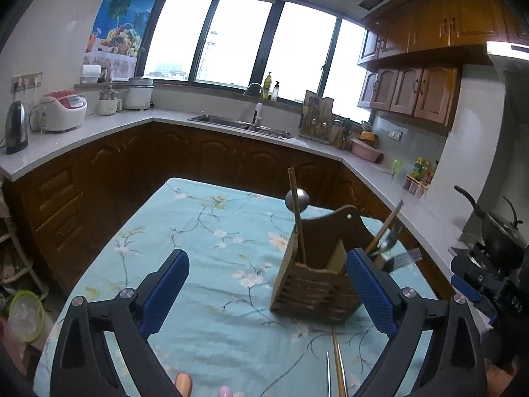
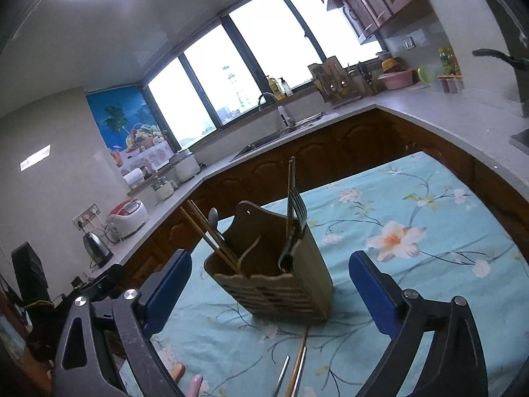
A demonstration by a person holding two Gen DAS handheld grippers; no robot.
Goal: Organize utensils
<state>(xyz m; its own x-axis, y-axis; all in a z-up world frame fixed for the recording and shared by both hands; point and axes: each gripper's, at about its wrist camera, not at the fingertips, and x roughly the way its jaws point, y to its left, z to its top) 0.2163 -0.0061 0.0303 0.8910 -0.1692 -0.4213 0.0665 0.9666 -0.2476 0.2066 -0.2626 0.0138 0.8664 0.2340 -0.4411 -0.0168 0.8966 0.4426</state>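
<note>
A wooden utensil holder (image 1: 314,281) stands upright on the floral blue tablecloth (image 1: 211,231). It holds chopsticks (image 1: 297,218), a metal spoon (image 1: 297,200) and a fork (image 2: 296,211). It also shows in the right wrist view (image 2: 274,278). My left gripper (image 1: 267,281) is open and empty, its right finger close beside the holder. My right gripper (image 2: 271,284) is open and empty, just in front of the holder. Loose chopsticks (image 1: 339,364) and a thin metal utensil (image 1: 328,374) lie on the cloth near the front edge; they also show in the right wrist view (image 2: 297,367).
The other gripper (image 1: 479,284) shows at the right of the left wrist view. Small pink and orange items (image 2: 185,377) lie at the table's front edge. Kitchen counters (image 1: 99,122) with a kettle, rice cookers, sink (image 1: 241,124) and a wok (image 1: 496,228) surround the table.
</note>
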